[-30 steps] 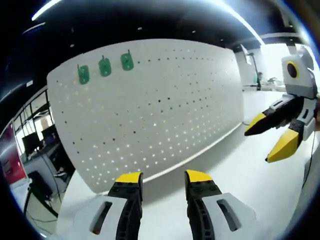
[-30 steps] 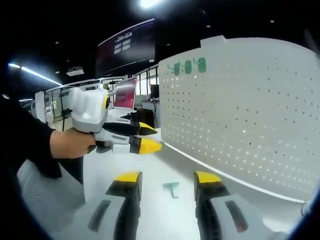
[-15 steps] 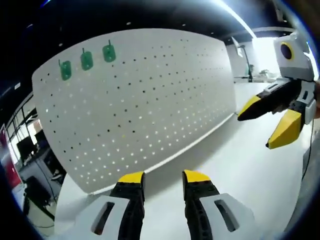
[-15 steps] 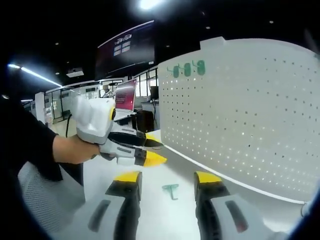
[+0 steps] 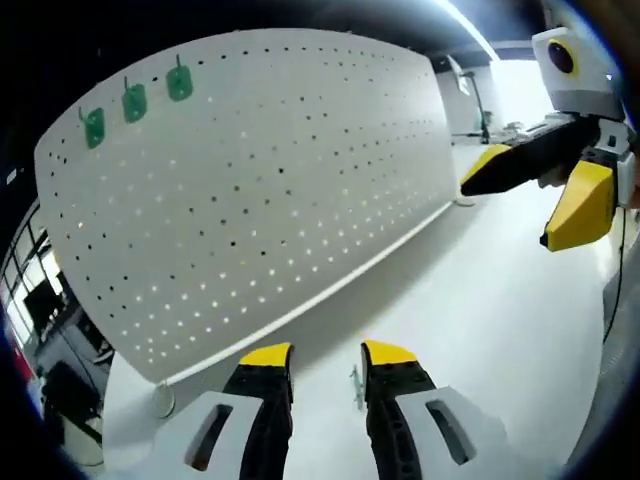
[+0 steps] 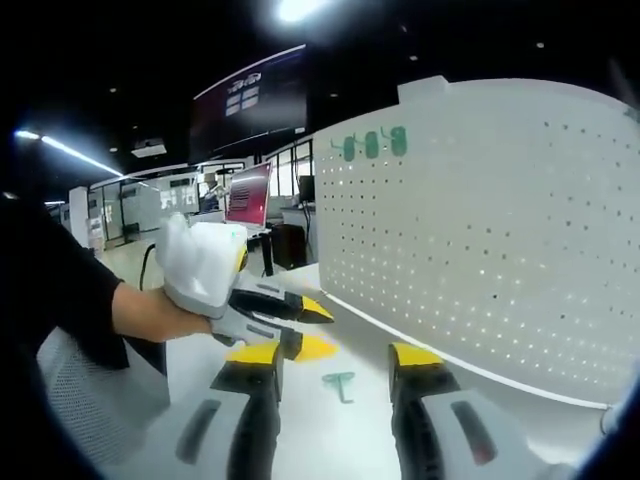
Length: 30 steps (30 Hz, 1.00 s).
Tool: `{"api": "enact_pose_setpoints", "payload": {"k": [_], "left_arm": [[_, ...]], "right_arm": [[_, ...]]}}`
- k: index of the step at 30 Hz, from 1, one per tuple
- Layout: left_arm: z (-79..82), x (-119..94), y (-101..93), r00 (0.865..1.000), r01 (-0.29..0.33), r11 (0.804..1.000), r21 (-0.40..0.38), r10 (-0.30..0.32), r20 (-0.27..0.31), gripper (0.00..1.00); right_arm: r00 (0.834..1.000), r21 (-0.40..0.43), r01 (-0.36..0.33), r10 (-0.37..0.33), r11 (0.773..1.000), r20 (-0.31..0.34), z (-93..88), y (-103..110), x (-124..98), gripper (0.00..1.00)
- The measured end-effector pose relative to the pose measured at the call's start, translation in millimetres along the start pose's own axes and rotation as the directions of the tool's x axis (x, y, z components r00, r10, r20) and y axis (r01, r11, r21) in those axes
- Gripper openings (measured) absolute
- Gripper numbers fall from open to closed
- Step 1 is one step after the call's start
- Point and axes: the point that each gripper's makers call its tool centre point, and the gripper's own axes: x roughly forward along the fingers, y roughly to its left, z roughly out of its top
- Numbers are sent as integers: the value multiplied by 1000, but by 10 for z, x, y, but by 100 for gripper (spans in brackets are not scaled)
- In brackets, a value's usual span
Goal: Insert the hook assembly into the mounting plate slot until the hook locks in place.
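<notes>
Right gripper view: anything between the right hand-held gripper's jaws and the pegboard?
The loose green hook lies on the white table between the jaws; beyond it, bare table up to the pegboard.

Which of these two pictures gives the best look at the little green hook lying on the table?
The right gripper view: the loose green hook lies flat on the white table between that gripper's open jaws, its whole shape clear. In the left gripper view, just a thin sliver of it peeks between the left gripper's jaws.
</notes>
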Motion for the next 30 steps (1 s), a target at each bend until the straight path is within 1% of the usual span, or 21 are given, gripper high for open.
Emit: {"api": "enact_pose_setpoints", "payload": {"k": [8, 14, 21, 30], "left_arm": [[-92, 116, -58, 999, 30, 999, 22, -29, -40, 22], [-208, 208, -103, 996, 52, 998, 38, -49, -79, 20], [-325, 265, -137, 991, 70, 997, 45, -64, -115, 19], [-370, 339, -184, 987, 90, 994, 66, -80, -141, 16]], "right_arm": [[1000, 3, 11, -11, 1000, 5, 19, -43, -24, 40], [1000, 9, 18, -18, 1000, 6, 21, -74, -35, 40], [1000, 16, 23, -23, 1000, 4, 18, -94, -40, 40], [1000, 21, 24, -24, 999, 0, 8, -101, -35, 40]]}}
